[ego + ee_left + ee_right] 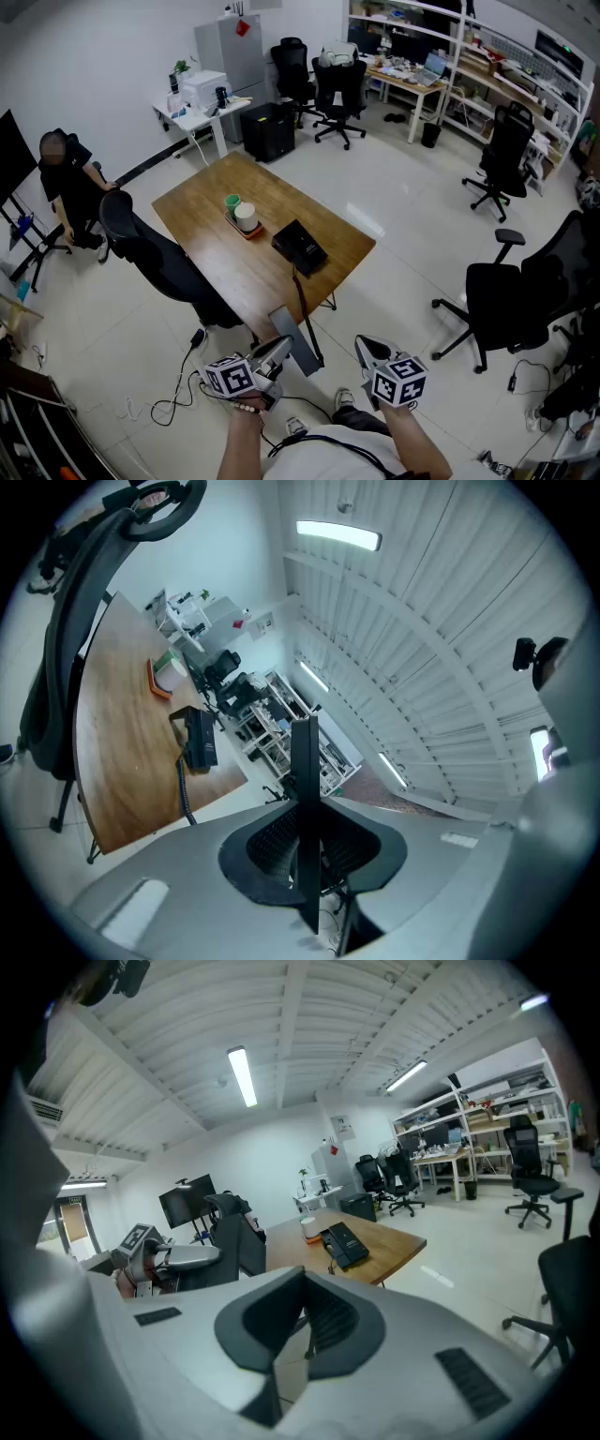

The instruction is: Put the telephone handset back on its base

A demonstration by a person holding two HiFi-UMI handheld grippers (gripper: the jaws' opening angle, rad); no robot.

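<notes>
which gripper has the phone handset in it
The left gripper: its jaws clamp the dark telephone handset, while the right gripper is empty.

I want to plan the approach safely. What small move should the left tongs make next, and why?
Probably carry the left tongs forward toward the table: they grip the handset, while its base lies ahead on the wood, joined by the cord.

Telephone base (300, 247) on table (202, 202) — tray (249, 233), probably cups (246, 217), just behind; chair (155, 258) left.
</notes>
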